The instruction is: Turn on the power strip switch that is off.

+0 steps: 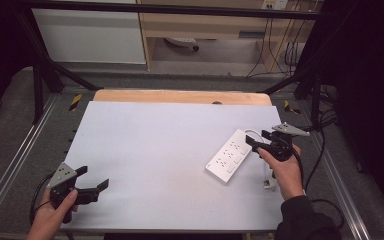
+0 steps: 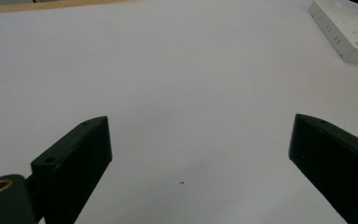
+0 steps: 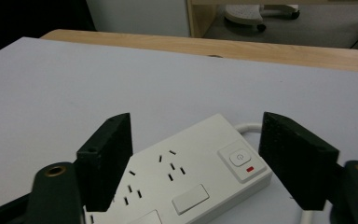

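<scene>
Grippers apart over a wide, bare mat

Lower left, the left gripper (image 1: 94, 186) rests with jaws spread near the mat's (image 1: 155, 150) front edge; right of centre, the right gripper (image 1: 258, 140) hangs spread above the strip's (image 1: 228, 155) switch end, gripping nothing.

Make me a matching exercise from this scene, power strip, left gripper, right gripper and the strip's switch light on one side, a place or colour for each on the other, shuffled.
Things:
1. power strip
2. left gripper
3. right gripper
4. switch light

Descriptions:
A. red
B. open over bare table, near the front left corner
C. white, lying flat at the right side
D. open, jaws either side of the strip's switch end

Pairs: 1-C, 2-B, 3-D, 4-A
</scene>
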`<state>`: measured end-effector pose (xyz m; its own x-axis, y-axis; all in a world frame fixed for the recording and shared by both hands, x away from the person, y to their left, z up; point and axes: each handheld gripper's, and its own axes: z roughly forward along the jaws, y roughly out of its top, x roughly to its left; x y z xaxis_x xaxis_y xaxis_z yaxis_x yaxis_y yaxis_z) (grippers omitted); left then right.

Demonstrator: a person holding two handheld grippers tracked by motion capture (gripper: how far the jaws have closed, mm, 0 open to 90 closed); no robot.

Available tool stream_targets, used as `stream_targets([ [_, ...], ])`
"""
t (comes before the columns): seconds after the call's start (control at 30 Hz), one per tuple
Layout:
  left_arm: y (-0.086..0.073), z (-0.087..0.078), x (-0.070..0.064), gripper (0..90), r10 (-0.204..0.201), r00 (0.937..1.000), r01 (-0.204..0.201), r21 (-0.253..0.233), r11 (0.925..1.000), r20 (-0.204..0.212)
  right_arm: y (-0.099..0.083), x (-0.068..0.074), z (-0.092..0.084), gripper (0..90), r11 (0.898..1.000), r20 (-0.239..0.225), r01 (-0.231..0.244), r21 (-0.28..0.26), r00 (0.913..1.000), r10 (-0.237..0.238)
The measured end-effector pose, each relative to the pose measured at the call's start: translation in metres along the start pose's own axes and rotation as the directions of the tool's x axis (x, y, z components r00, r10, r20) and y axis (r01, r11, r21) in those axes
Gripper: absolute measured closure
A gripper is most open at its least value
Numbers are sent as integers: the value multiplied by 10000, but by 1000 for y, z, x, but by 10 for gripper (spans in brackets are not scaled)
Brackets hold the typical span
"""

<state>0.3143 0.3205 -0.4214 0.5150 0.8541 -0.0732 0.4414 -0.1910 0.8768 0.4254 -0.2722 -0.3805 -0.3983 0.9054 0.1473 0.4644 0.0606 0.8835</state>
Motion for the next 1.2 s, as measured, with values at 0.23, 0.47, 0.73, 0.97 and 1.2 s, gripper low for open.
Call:
stream_targets([
  [0.23, 0, 0, 0, 59, -11, 10000, 11, -6, 10000, 8, 1, 2, -12, 91, 9989, 116, -83, -467, 9999, 89],
  [0.47, 0, 0, 0, 59, -27, 10000, 27, -19, 10000, 15, -4, 6, -24, 36, 9914, 414, 440, -1230, 9984, -392],
  [0.73, 0, 0, 0, 59, -51, 10000, 51, -32, 10000, 4, -20, 7, -38, 51, 9874, 431, 681, -1427, 9971, -625],
  [0.97, 0, -1, 0, 59, -88, 10000, 88, -38, 10000, -8, -43, 7, -45, 66, 9897, 599, 862, -1146, 9950, -798],
  [1.2, 0, -1, 0, 59, -26, 10000, 26, -105, 9999, 32, -76, 0, -54, 69, 9948, 829, 986, -240, 9919, -963],
])
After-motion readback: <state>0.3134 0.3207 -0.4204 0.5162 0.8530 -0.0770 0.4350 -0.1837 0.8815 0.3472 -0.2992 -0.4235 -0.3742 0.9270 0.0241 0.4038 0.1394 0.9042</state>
